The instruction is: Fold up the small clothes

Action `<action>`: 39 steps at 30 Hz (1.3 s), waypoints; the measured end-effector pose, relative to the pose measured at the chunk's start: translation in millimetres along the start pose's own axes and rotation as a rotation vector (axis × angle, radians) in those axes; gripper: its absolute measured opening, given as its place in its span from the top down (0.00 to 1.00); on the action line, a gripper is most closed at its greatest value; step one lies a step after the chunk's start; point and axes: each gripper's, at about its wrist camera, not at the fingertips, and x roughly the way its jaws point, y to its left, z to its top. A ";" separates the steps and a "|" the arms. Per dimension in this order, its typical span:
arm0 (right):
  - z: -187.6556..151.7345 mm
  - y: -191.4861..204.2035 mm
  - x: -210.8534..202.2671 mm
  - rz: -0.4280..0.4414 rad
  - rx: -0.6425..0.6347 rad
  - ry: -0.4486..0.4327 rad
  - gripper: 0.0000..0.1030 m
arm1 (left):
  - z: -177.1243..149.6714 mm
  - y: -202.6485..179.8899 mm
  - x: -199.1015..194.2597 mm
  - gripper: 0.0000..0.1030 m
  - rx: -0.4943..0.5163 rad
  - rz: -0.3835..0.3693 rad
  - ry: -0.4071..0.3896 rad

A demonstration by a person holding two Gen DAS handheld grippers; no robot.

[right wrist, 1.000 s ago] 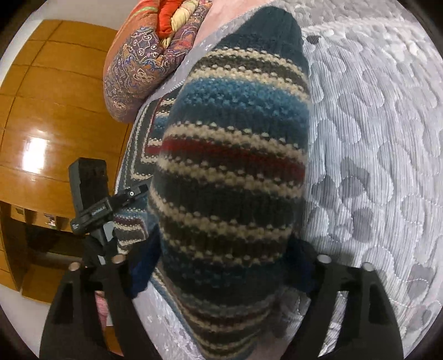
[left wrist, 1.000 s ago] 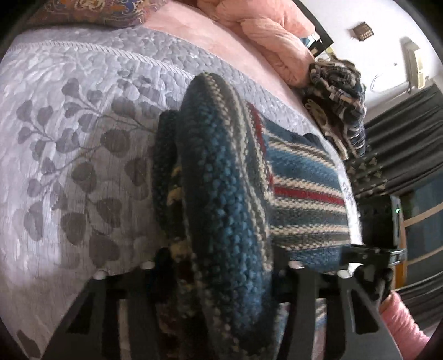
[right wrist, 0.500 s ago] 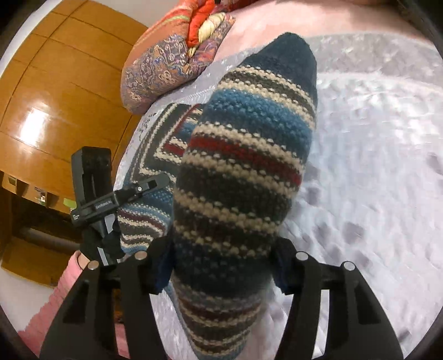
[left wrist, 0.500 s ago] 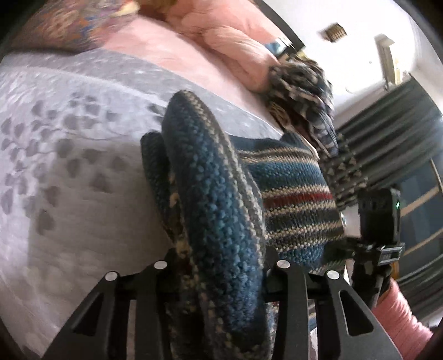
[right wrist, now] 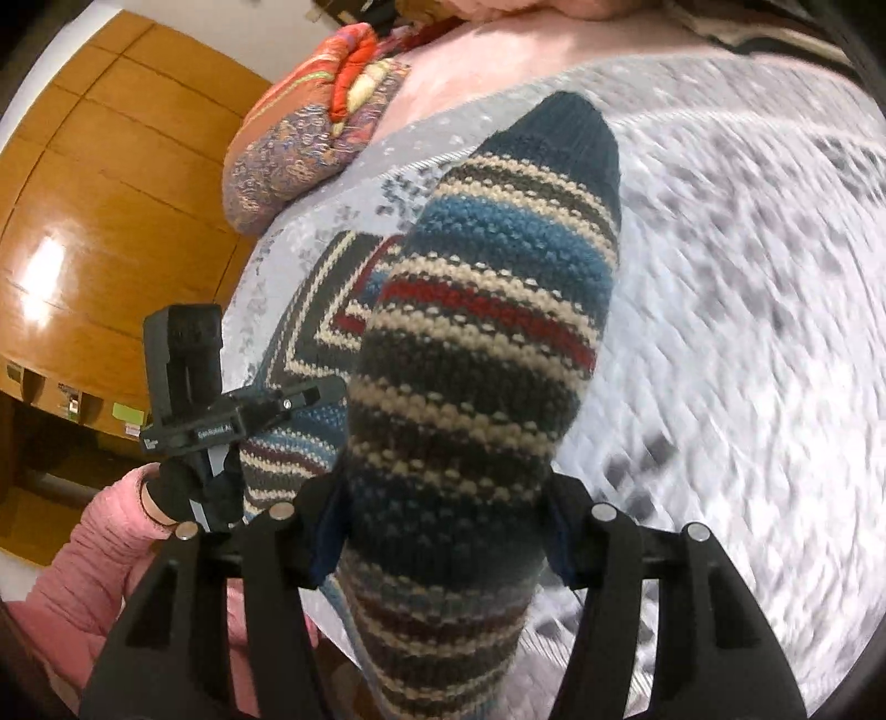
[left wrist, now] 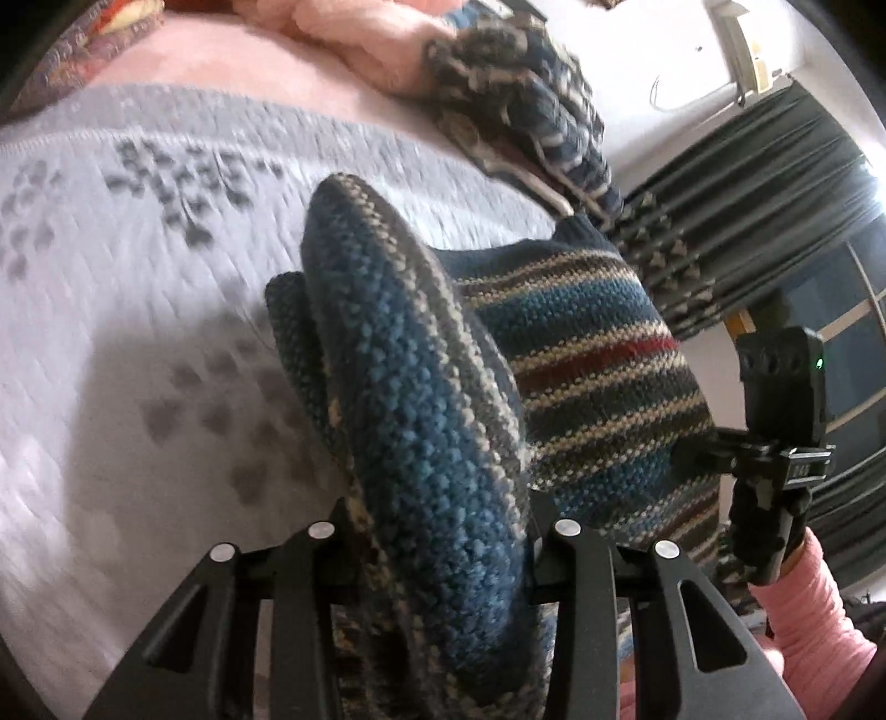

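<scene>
A small knitted garment with blue, cream, red and dark stripes (left wrist: 581, 382) is held up off the grey quilted bed (left wrist: 138, 332) by both grippers. My left gripper (left wrist: 443, 543) is shut on one bunched edge of it, which rises thick between the fingers. In the right wrist view the same striped knit (right wrist: 487, 343) stands up from my right gripper (right wrist: 437, 531), which is shut on another edge. Each gripper shows in the other's view: the right one (left wrist: 775, 459) at the far right, the left one (right wrist: 221, 426) at the left, each held by a pink-sleeved arm.
A second striped knit piece (left wrist: 526, 94) lies by pink bedding (left wrist: 354, 50) at the head of the bed. A patterned orange cushion (right wrist: 310, 133) sits at the bed's edge beside a wooden wardrobe (right wrist: 99, 221). Dark curtains (left wrist: 775, 199) hang behind.
Both grippers have lifted and moved further back from the bed with the garment still held. The quilt looks more distant and blurred, and more of the room shows.
</scene>
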 end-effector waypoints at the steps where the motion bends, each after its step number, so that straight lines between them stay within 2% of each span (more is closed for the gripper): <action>1: -8.8 -9.1 -0.4 0.001 0.015 0.004 0.45 | -6.8 -5.2 8.5 0.63 0.005 0.008 0.017; 4: -27.6 -33.3 2.3 0.012 0.054 0.007 0.45 | -19.7 -12.6 28.1 0.63 0.011 0.019 0.048; 8: -45.9 -63.7 14.0 0.035 0.107 0.003 0.45 | -28.9 -18.9 41.6 0.63 0.074 0.075 0.032; 13: -59.2 -86.9 31.0 0.049 0.140 0.000 0.43 | -44.5 -10.2 49.0 0.59 0.084 0.099 0.033; 16: -63.4 -88.7 33.7 0.053 0.137 -0.008 0.39 | -48.7 -6.8 53.2 0.54 0.086 0.105 0.025; 19: -66.7 -83.6 26.8 0.018 0.121 -0.007 0.35 | -49.2 -5.0 52.9 0.51 0.056 0.107 0.013; 23: -78.5 -73.7 10.0 -0.040 0.090 -0.010 0.31 | -58.2 -7.1 38.1 0.47 0.012 0.148 -0.003; 27: -101.3 -73.7 -4.0 -0.061 0.089 0.028 0.31 | -68.9 -18.0 23.5 0.45 0.003 0.178 -0.028; 29: -115.4 -73.2 -6.1 -0.074 0.087 0.048 0.34 | -79.1 -25.0 15.4 0.45 0.014 0.204 -0.042; 30: -120.6 -73.5 -5.2 -0.072 0.092 0.057 0.43 | -85.3 -29.3 11.8 0.44 0.025 0.221 -0.048; 32: -133.1 -77.2 -2.5 -0.055 0.121 0.078 0.54 | -92.8 -34.3 7.7 0.44 0.038 0.246 -0.054; 39: -151.9 -83.5 -4.2 -0.064 0.145 0.079 0.54 | -120.8 -32.0 4.9 0.42 0.036 0.315 -0.046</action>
